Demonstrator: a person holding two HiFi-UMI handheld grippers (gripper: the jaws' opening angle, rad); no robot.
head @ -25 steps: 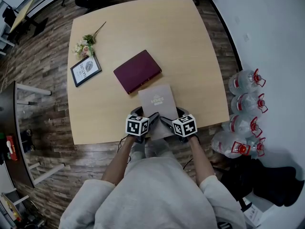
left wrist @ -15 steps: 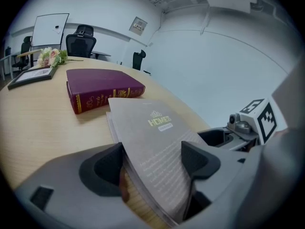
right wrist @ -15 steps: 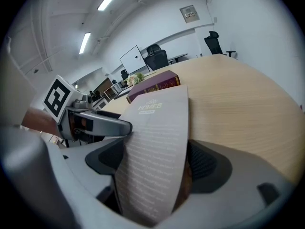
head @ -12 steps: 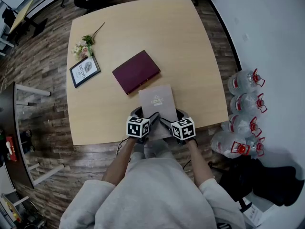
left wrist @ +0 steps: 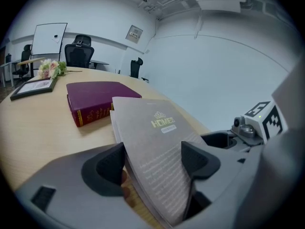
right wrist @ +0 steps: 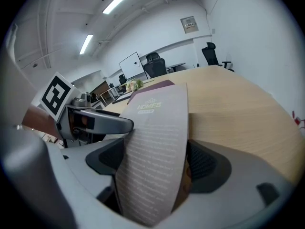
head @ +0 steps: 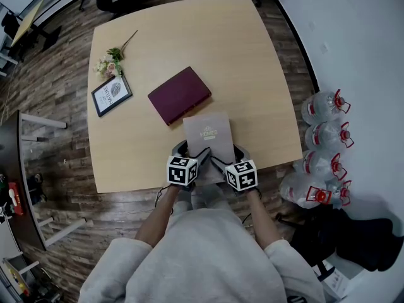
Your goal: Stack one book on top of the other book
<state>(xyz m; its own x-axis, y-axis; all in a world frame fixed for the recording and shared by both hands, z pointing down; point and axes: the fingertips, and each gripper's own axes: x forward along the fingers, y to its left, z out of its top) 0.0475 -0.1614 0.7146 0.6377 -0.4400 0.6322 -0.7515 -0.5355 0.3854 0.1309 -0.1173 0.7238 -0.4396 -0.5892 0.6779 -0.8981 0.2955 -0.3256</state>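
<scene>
While both hand-held grippers (head: 191, 151) (head: 228, 153) edge back, the grey book (head: 208, 130) stays clamped.

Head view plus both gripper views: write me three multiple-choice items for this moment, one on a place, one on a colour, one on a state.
1. Where does the picture frame lie?
A. On the table, beside the flowers
B. On the floor
C. On a chair

2. What colour is the closed book lying farther from the person?
A. Green
B. Maroon
C. White

3. What stands between the jaws of both grippers?
A. Nothing
B. The flowers
C. The grey book

Answers:
1 A: the head view shows frame and flowers together near the table's left edge.
2 B: the maroon book lies flat beyond the grey one.
3 C: the left gripper and the right gripper each show its cover between their jaws.
</scene>
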